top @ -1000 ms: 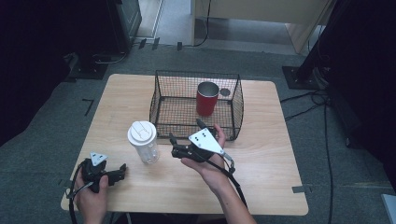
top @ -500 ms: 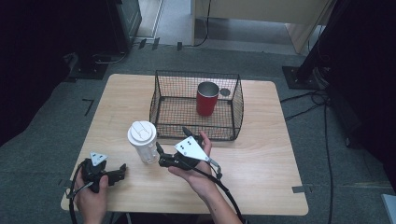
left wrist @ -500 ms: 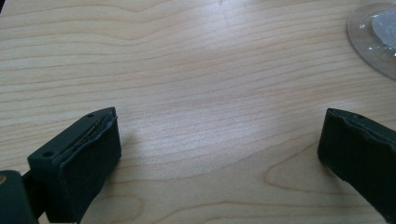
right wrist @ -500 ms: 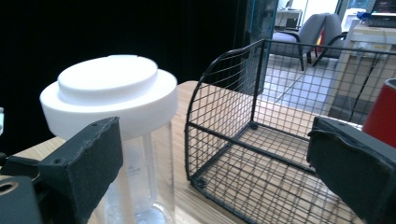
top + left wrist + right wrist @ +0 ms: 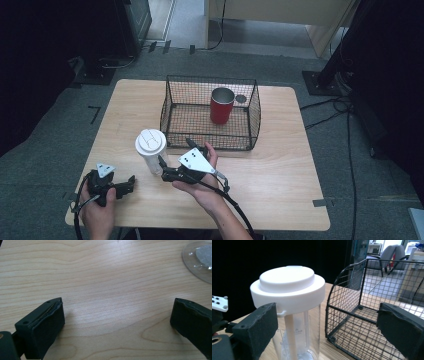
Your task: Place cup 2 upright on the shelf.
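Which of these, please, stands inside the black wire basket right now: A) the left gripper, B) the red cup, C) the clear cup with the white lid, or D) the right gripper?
B: the red cup stands upright inside the wire basket, while the clear cup with the white lid stands on the table in front of it, between the open jaws of the right gripper.

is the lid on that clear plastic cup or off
On. The white round lid sits flat on the rim of the upright clear plastic cup, covering its mouth; the high view shows the same lid capping it.
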### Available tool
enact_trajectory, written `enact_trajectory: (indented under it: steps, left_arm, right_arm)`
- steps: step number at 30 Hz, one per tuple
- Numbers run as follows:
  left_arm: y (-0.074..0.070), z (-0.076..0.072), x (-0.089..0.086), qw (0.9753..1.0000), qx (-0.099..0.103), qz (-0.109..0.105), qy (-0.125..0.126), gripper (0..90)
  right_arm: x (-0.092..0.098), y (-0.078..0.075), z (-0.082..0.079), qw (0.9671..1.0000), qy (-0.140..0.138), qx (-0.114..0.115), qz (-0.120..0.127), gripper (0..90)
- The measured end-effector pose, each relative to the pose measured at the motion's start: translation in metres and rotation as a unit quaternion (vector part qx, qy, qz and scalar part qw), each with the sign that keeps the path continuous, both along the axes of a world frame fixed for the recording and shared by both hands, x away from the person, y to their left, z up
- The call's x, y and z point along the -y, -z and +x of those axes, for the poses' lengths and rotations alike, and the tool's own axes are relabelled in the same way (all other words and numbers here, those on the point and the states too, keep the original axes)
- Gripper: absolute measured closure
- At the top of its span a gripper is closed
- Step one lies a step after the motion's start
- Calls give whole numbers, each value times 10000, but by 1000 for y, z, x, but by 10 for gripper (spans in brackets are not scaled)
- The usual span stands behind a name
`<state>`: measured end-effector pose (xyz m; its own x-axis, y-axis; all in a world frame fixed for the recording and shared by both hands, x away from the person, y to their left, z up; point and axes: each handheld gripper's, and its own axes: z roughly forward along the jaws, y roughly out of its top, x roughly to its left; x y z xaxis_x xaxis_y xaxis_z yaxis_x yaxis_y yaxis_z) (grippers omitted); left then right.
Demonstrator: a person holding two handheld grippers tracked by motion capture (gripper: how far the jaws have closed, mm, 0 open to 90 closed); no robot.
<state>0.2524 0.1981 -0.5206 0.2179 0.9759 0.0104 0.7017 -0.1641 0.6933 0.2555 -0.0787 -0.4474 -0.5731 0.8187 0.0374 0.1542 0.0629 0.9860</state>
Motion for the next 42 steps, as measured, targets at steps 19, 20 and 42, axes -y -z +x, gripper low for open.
enact_trajectory:
  steps: [19, 20, 42]
  left_arm:
    - [0, 0, 0, 10000, -4, 6, 4, 0]
    - [0, 0, 0, 10000, -3, 6, 4, 0]
    - [0, 1, 1, 10000, -1, -2, -11, 0]
  right_arm:
    - [-29, 3, 5, 9995, -302, -47, -45, 32]
    - [-31, 4, 5, 9995, -316, -64, -61, 32]
    - [-65, 20, 27, 9992, -285, -274, -87, 57]
